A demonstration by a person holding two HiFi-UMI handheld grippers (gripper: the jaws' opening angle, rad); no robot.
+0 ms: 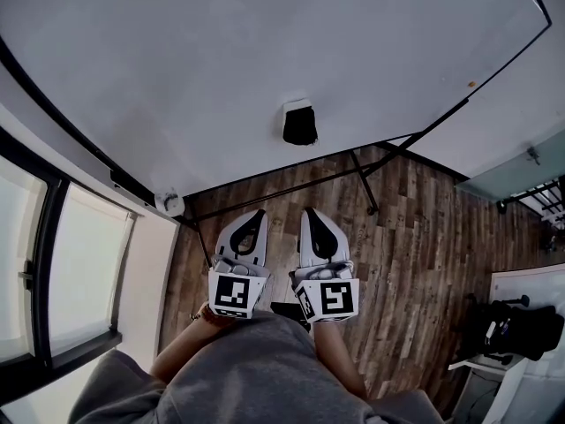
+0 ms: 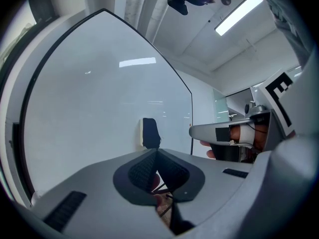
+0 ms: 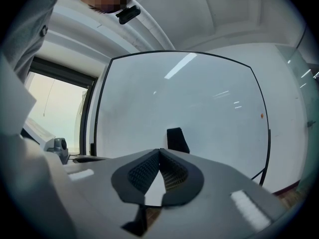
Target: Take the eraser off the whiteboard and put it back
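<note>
Eraser (image 1: 300,124) sits on the whiteboard (image 1: 221,60), mid-frame in head view. Left gripper (image 1: 258,214) & right gripper (image 1: 310,212): fingers together, empty, well apart from it. Imo take-off + put-back both left.

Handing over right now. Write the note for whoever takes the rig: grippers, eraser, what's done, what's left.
Left gripper: jaws shut, empty, pointing at the whiteboard, short of it.
Right gripper: jaws shut, empty, beside the left one.
Eraser: on the whiteboard near its lower edge, ahead of both grippers, neither touching it.
Done: nothing that shows; eraser is on the board.
Left: open one gripper's jaws, reach in, take the eraser off, put it back.
</note>
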